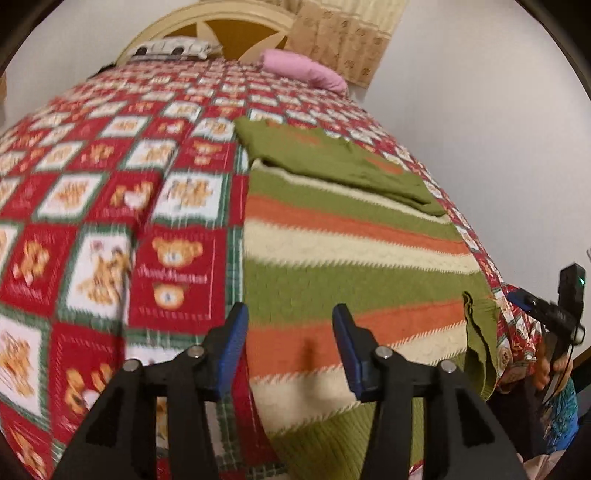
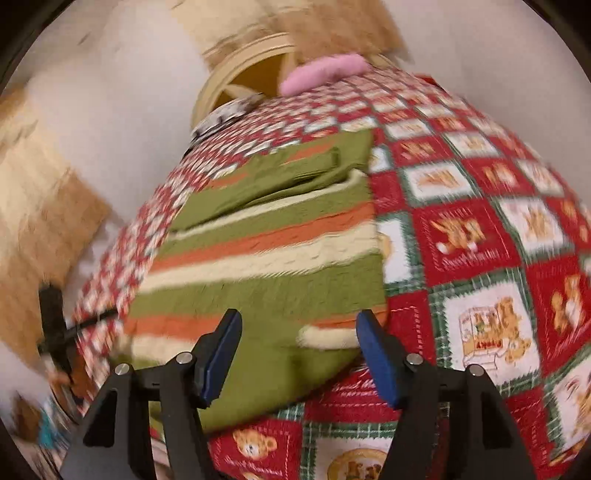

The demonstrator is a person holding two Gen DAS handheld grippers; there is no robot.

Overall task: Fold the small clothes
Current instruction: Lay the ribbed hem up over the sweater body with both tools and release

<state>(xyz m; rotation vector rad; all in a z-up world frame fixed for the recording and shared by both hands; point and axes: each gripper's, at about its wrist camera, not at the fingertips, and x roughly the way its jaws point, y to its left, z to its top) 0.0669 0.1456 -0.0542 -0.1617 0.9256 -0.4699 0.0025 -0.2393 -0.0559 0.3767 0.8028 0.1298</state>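
Note:
A knitted sweater (image 1: 351,251) (image 2: 266,258) with green, orange and cream stripes lies flat on a bed. A green sleeve (image 1: 332,162) (image 2: 280,177) is folded across its far part. In the left wrist view, one green corner (image 1: 480,343) hangs over the bed's right edge. My left gripper (image 1: 290,310) hovers open over the sweater's near left side with nothing between its blue pads. My right gripper (image 2: 299,315) is open too, above the sweater's near right corner, and holds nothing.
The bed is covered by a red, white and green teddy-bear quilt (image 1: 110,184) (image 2: 480,240). A pink pillow (image 1: 306,70) (image 2: 325,72) and a patterned pillow (image 1: 173,48) lie by the cream headboard (image 1: 229,33). White walls and a beige curtain (image 1: 340,37) stand behind.

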